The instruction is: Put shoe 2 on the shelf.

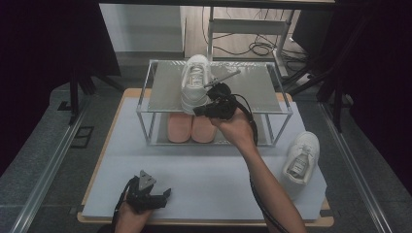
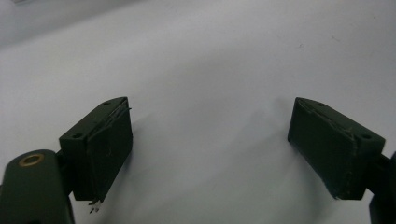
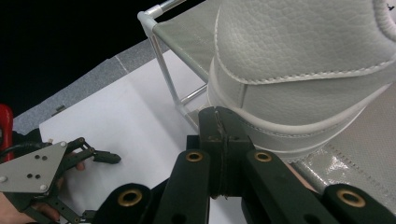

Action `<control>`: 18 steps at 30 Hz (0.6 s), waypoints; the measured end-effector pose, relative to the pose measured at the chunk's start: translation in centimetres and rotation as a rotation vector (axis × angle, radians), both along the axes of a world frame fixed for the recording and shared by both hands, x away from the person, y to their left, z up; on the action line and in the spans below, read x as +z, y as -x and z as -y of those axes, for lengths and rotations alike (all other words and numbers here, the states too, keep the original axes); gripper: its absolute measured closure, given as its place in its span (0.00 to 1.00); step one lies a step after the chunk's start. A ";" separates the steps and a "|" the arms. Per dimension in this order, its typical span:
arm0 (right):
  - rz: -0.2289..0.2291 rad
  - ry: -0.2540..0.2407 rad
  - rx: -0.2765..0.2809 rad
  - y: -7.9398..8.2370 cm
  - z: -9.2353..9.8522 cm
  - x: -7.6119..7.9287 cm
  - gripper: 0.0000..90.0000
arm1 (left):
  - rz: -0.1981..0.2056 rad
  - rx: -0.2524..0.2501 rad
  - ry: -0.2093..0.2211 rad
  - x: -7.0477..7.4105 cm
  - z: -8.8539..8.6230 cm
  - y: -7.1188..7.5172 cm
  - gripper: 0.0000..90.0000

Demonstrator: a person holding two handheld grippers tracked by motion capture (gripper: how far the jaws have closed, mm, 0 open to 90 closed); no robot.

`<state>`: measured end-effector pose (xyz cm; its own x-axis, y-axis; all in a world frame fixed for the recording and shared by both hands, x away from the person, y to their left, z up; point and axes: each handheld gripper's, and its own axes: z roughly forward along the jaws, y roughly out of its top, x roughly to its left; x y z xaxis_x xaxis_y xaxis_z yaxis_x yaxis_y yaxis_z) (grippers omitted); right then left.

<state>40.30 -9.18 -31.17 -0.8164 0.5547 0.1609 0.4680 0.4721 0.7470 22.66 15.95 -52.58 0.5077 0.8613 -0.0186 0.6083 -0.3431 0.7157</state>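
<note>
While the left hand-held gripper (image 1: 154, 196) rests wide open and empty on the worktop (image 1: 204, 179), the right hand-held gripper (image 1: 210, 108) has its jaws pressed together on nothing, their tips against the heel of the white shoe (image 1: 195, 82) just ahead on the rack's top shelf (image 1: 252, 90). A nudge from shut jaws could, I judge, skew the shoe or slide it toward the shelf's far edge. Its mate (image 1: 301, 158) lies well off to the right on the worktop.
</note>
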 end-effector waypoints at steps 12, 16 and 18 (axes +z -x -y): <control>-0.014 0.085 0.003 1.0 0.5 -1.1 0.88 | 0.000 0.000 0.001 0.0 0.0 0.0 0.15; -0.022 0.106 0.014 1.6 1.0 -1.6 0.77 | 0.000 0.002 0.004 0.0 0.0 0.0 0.15; -0.013 0.125 0.012 1.9 1.2 -1.8 0.71 | 0.000 0.002 0.003 0.0 0.0 0.0 0.15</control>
<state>38.38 -10.39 -32.96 -0.8213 0.5613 0.1019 0.4711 0.5667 0.6759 22.65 15.92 -52.60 0.5061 0.8622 -0.0214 0.6086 -0.3395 0.7172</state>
